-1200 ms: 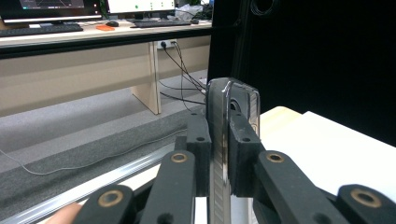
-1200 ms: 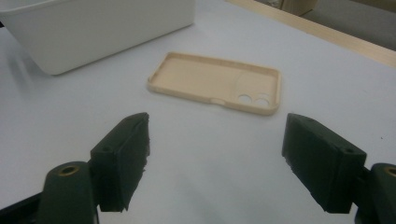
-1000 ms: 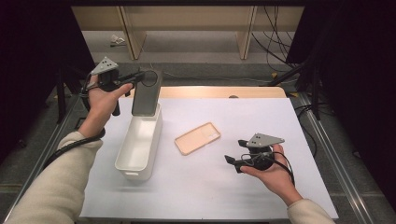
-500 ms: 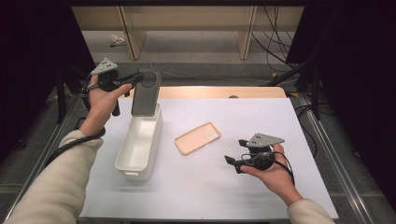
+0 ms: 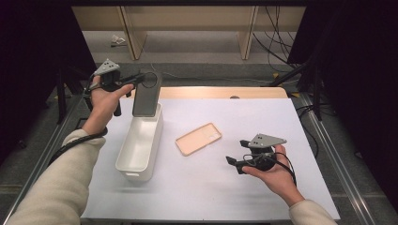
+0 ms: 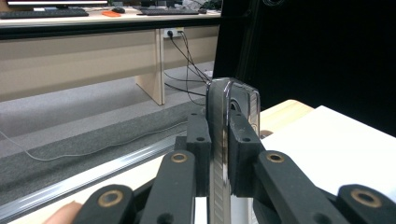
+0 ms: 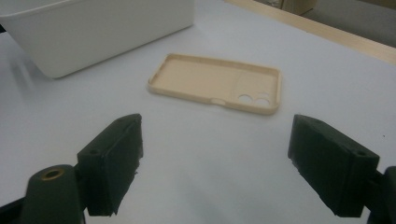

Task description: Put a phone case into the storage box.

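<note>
My left gripper (image 5: 141, 79) is shut on the top edge of a dark phone case (image 5: 147, 96), which hangs upright over the far end of a white bin (image 5: 139, 145). In the left gripper view the dark phone case (image 6: 219, 140) stands edge-on, pinched between both pads. A beige phone case (image 5: 198, 138) lies open side up on the white tabletop, right of the bin. My right gripper (image 5: 234, 164) rests low near the table's right front with its jaws wide open, and in the right gripper view the beige phone case (image 7: 217, 83) lies ahead of my right gripper (image 7: 233, 165).
The white tabletop (image 5: 244, 117) has a wooden strip (image 5: 211, 92) along its far edge. Beyond it are grey carpet, desk legs and cables. Metal rails run along both sides of the table. The white bin (image 7: 93, 28) sits at the upper left in the right gripper view.
</note>
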`<state>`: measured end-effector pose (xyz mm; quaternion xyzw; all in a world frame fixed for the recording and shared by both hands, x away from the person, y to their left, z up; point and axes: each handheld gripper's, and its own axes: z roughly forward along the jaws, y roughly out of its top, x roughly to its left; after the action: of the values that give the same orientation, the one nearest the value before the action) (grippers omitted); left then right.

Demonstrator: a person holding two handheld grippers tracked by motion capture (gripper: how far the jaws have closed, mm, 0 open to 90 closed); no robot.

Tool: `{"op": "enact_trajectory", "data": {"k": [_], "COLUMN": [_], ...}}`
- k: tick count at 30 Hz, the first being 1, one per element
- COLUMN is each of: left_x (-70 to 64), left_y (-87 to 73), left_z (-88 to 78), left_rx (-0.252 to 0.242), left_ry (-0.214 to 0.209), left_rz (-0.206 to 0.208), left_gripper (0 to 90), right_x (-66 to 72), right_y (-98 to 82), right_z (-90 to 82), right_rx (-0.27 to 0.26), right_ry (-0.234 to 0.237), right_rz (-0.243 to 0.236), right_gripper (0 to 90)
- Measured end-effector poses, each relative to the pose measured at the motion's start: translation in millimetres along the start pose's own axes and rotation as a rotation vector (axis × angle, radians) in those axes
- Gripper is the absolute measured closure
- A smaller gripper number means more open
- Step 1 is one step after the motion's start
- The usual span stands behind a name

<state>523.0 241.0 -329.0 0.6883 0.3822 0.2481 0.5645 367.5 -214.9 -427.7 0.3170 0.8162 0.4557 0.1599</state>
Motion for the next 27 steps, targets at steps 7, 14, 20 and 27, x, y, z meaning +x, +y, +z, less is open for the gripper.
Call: {"op": "enact_trajectory", "data": {"k": [7, 14, 20, 27], "left_x": [3.1, 4.7, 7.1, 9.9], "left_y": [-4.4, -8.6, -12.0, -16.5], "left_z": [4.5, 8.3, 10.5, 11.4], "left_rx": [0.008, 0.019, 0.029, 0.037], "left_ry": [0.003, 0.004, 0.009, 0.014], "left_rz": [-0.005, -0.009, -0.013, -0.02], "left_gripper": [80.9, 80.9, 80.9, 80.9], "right_x": [0.1, -0.6, -0.4, -0.9], "right_y": [0.2, 0.4, 0.8, 1.2], "right_z": [-0.4, -1.2, -1.8, -2.7], "right_rx": [-0.002, -0.005, -0.013, -0.017], "right_ry": [0.002, 0.003, 0.006, 0.006], "right_rz": [0.003, 0.005, 0.009, 0.012], "right_gripper": [18.8, 18.8, 18.8, 18.5]}}
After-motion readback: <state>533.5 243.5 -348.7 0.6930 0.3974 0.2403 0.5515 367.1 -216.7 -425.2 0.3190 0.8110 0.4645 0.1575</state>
